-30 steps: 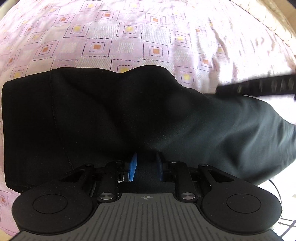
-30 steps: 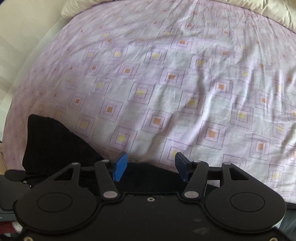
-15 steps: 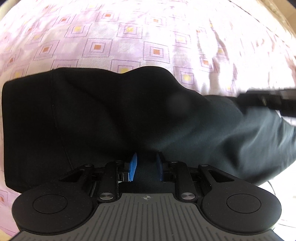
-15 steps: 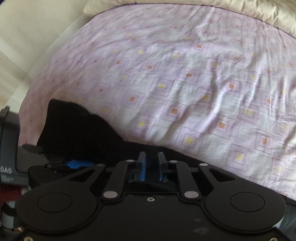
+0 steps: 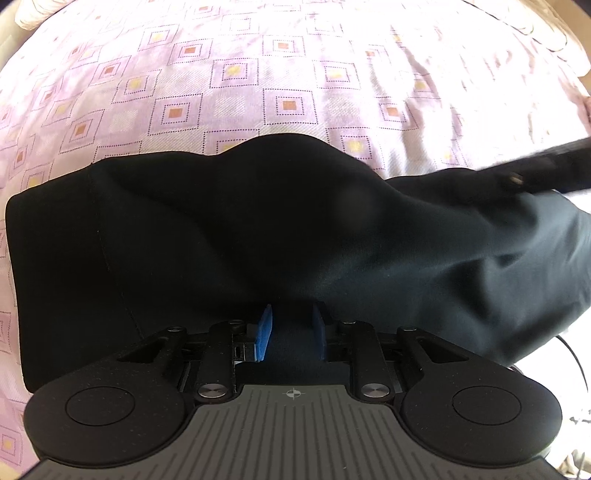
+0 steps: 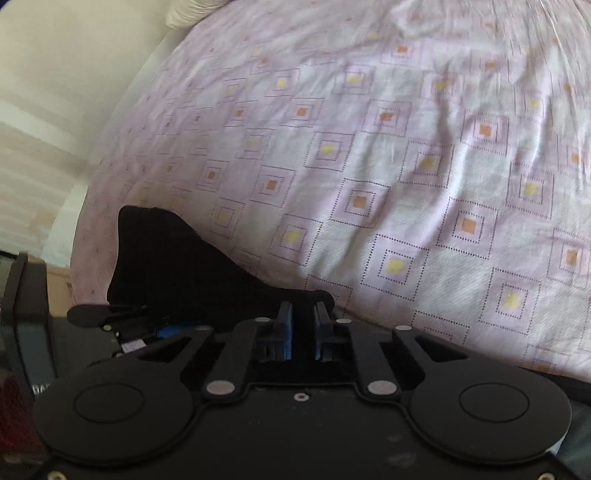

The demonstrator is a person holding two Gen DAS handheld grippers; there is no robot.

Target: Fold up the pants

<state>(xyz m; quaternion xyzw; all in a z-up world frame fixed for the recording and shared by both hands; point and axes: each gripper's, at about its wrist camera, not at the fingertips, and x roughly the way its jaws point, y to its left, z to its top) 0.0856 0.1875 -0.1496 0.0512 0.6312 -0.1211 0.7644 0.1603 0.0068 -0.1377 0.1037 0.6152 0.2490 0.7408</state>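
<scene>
The black pants [image 5: 258, 236] lie across the pink patterned bedsheet [image 5: 288, 74], filling the middle of the left wrist view. My left gripper [image 5: 291, 332] is shut on the near edge of the pants, with cloth between its blue pads. My right gripper [image 6: 303, 328] is shut on another edge of the pants [image 6: 166, 266], lifting it so the cloth rises toward it. The right gripper also shows in the left wrist view [image 5: 546, 168] as a blurred dark bar at the right edge.
The bedsheet [image 6: 406, 166] spreads wide beyond the pants. Cream pillows [image 6: 188, 11] lie at the far end. The left edge of the bed [image 6: 85, 206] drops to a pale floor. The left gripper's body [image 6: 110, 314] sits just left of my right gripper.
My right gripper has shut on the pants edge from open a second ago, then moved up and to the right with the cloth. The left gripper has stayed shut on its edge.
</scene>
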